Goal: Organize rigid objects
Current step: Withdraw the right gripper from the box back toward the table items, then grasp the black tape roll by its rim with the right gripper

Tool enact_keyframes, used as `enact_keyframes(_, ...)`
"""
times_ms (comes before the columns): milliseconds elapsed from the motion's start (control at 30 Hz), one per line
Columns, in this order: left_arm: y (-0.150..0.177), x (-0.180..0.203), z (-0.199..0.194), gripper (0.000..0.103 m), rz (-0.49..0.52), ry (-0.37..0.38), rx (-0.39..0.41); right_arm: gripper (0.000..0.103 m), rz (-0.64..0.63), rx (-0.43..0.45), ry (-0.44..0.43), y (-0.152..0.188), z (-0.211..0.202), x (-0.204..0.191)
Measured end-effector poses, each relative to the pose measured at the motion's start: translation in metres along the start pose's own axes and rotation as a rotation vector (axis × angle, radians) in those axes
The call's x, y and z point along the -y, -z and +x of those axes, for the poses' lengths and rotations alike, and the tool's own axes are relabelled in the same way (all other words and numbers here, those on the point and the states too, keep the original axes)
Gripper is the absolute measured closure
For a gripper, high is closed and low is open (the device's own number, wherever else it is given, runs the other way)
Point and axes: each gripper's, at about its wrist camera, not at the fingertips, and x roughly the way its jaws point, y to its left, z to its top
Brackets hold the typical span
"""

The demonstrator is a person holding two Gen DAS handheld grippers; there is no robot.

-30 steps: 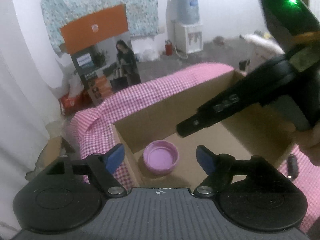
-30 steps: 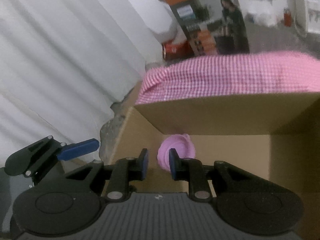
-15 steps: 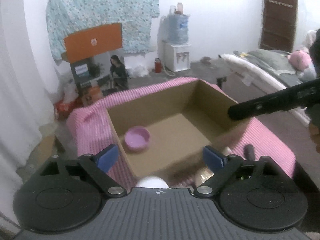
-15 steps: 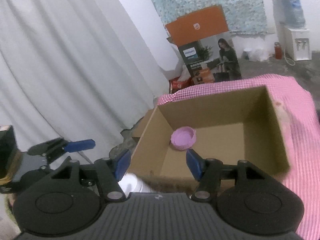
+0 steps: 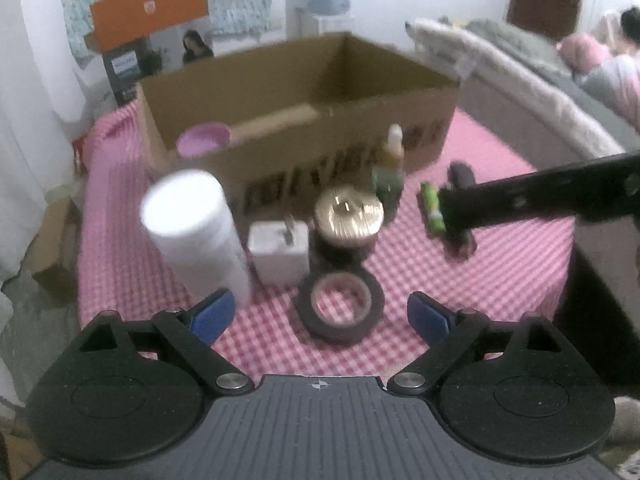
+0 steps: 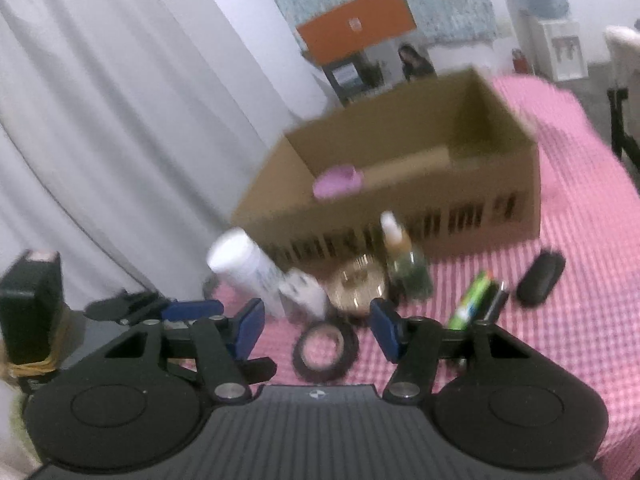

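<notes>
A cardboard box (image 5: 332, 128) stands at the back of the pink checked cloth, with a pink lid (image 5: 204, 142) lying inside it. In front stand a white bottle (image 5: 192, 232), a white plug adapter (image 5: 278, 252), a gold-lidded jar (image 5: 348, 212) and a small green dropper bottle (image 5: 390, 168). A black tape roll (image 5: 340, 308) lies nearest. My left gripper (image 5: 320, 316) hangs open above the tape roll, holding nothing. My right gripper (image 6: 318, 330) is open with its jaws closing, empty, over the tape roll (image 6: 324, 348). The pink lid (image 6: 338, 180) shows in the box (image 6: 400, 184).
A green battery (image 6: 474, 300) and a black oblong object (image 6: 540, 272) lie on the cloth at the right. One right gripper finger (image 5: 520, 200) reaches in over the battery (image 5: 432, 208). A white curtain hangs at the left; a bed stands at the right.
Both grippers have drawn back from the box and sunk a little. The right gripper has opened, and the pink lid stays in the box. The objects on the cloth have come into view.
</notes>
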Motion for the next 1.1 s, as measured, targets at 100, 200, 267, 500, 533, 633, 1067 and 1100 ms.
enact_keyframes(100,0.006,0.005,0.014,0.012,0.022,-0.012,-0.019,0.050,0.002,-0.054,0.017,0.013,0.024,0.006)
enact_keyframes(200,0.008,0.007,0.024,0.016,0.036,-0.017,-0.038,0.054,0.012,-0.094,0.021,0.019,0.044,0.011)
enact_keyframes(267,0.009,0.008,0.030,0.018,0.046,-0.022,-0.048,0.057,0.009,-0.113,0.021,0.023,0.055,0.013)
enact_keyframes(500,0.010,0.013,0.043,0.026,0.084,-0.033,-0.070,0.064,-0.009,-0.161,0.041,0.028,0.082,0.013)
enact_keyframes(533,0.010,0.015,0.045,0.026,0.091,-0.033,-0.073,0.065,-0.010,-0.166,0.046,0.028,0.085,0.013)
enact_keyframes(633,0.010,0.018,0.050,0.028,0.107,-0.036,-0.082,0.069,-0.013,-0.174,0.048,0.028,0.089,0.014)
enact_keyframes(1067,0.007,0.022,0.054,0.036,0.110,-0.024,-0.069,0.072,-0.094,-0.175,0.074,0.026,0.099,0.006)
enact_keyframes(1100,0.007,0.022,0.054,0.037,0.109,-0.024,-0.068,0.073,-0.097,-0.174,0.077,0.026,0.099,0.006)
